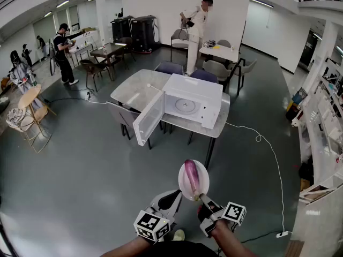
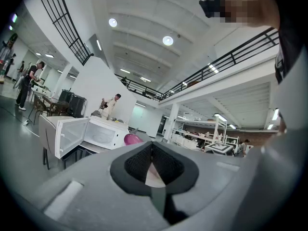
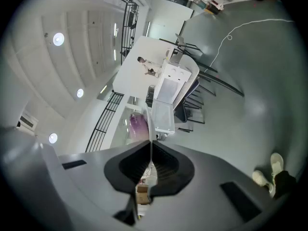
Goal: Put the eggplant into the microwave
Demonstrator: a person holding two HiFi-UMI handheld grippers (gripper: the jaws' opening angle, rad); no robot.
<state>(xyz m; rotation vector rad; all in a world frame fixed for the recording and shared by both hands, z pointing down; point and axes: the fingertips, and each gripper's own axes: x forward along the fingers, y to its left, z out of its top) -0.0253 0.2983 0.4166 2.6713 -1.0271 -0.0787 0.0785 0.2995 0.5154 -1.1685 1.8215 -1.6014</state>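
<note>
Overhead, a purple eggplant (image 1: 191,176) lies lengthwise on a round white plate (image 1: 204,182) just beyond the left gripper (image 1: 177,195) and right gripper (image 1: 203,199), pointing at the open white microwave (image 1: 203,98) well ahead. Left gripper view: jaws pinch the plate's rim. Right gripper view: likewise, eggplant just beyond.

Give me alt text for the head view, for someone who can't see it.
The right tongs clamp the rim of a white plate carrying a purple eggplant, with the left tongs close beside it. Ahead, a white microwave stands on a table, its door open.
</note>
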